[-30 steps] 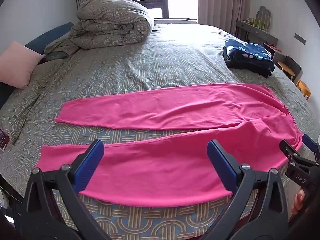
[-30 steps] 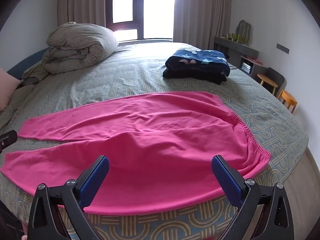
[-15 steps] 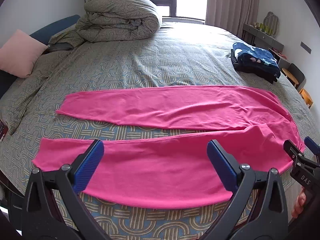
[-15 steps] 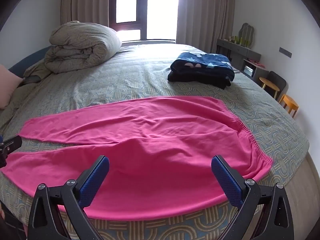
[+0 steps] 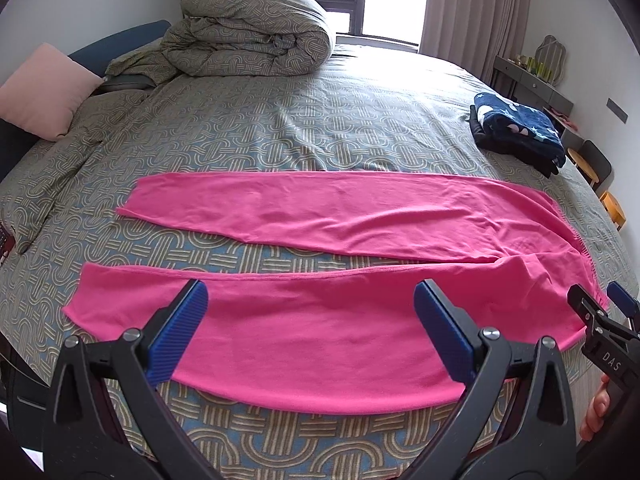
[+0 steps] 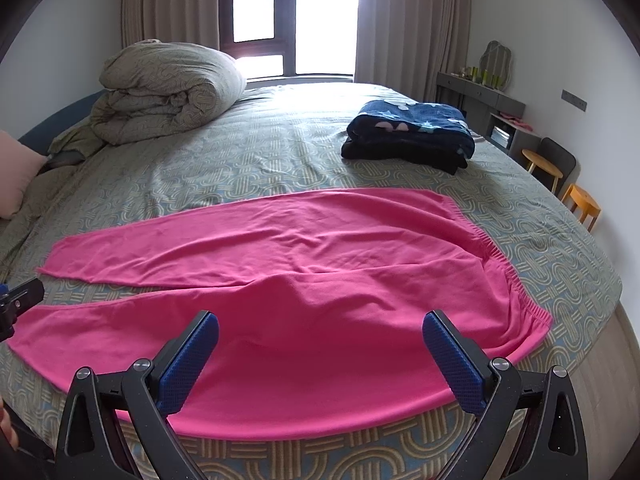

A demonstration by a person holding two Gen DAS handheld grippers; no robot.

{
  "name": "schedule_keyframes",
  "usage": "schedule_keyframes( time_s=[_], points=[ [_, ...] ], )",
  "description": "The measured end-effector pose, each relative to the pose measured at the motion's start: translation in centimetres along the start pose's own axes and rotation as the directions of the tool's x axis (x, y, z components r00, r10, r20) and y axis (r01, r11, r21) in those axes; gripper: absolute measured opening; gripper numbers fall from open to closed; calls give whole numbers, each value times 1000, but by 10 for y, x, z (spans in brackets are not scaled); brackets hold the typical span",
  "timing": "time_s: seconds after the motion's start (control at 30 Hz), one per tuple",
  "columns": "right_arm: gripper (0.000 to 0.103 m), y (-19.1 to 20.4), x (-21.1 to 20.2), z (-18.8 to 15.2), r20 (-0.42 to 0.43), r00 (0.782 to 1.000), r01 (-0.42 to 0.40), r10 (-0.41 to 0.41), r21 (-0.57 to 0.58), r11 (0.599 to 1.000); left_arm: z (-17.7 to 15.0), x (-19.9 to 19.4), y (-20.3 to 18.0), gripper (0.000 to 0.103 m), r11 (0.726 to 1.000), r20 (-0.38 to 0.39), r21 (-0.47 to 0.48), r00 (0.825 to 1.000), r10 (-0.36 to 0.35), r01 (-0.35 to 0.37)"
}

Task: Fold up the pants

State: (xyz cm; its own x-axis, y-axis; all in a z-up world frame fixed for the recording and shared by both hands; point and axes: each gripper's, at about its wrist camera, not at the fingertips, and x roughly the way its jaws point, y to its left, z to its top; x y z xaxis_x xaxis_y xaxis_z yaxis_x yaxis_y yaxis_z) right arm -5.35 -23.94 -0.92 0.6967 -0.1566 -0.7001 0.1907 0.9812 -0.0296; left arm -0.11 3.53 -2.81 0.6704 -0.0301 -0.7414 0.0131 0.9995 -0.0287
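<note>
Pink pants (image 5: 320, 320) (image 6: 304, 300) lie flat on the bed, legs spread apart to the left, waistband at the right. The near leg runs along the bed's front edge. My left gripper (image 5: 316, 332) hovers open above the near leg, nothing between its blue pads. My right gripper (image 6: 320, 356) also stands open, over the seat and upper near leg, holding nothing. In the left wrist view the right gripper (image 5: 604, 312) shows at the far right beside the waistband. The left gripper's tip (image 6: 18, 300) appears at the left edge of the right wrist view by the near cuff.
A rolled patterned duvet (image 5: 248, 28) sits at the bed's far left. A folded dark blue garment stack (image 6: 412, 132) lies at the far right. A pink pillow (image 5: 44, 92) rests at the left. Stools (image 6: 580, 204) and a dresser (image 6: 480, 96) stand beyond the bed's right side.
Both cameras have risen and tilted slightly, so the pants sit lower and farther in view. The pants have not moved, and both grippers stay open.
</note>
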Motion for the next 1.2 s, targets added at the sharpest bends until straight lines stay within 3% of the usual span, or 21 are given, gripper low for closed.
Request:
schedule_keyframes(
  time_s=[1.2],
  points=[
    [103,4,0,-3,-1,1000,5,-5,5,1000,-9,0,1,102,1000,-21,26,1000,-8,8]
  ],
)
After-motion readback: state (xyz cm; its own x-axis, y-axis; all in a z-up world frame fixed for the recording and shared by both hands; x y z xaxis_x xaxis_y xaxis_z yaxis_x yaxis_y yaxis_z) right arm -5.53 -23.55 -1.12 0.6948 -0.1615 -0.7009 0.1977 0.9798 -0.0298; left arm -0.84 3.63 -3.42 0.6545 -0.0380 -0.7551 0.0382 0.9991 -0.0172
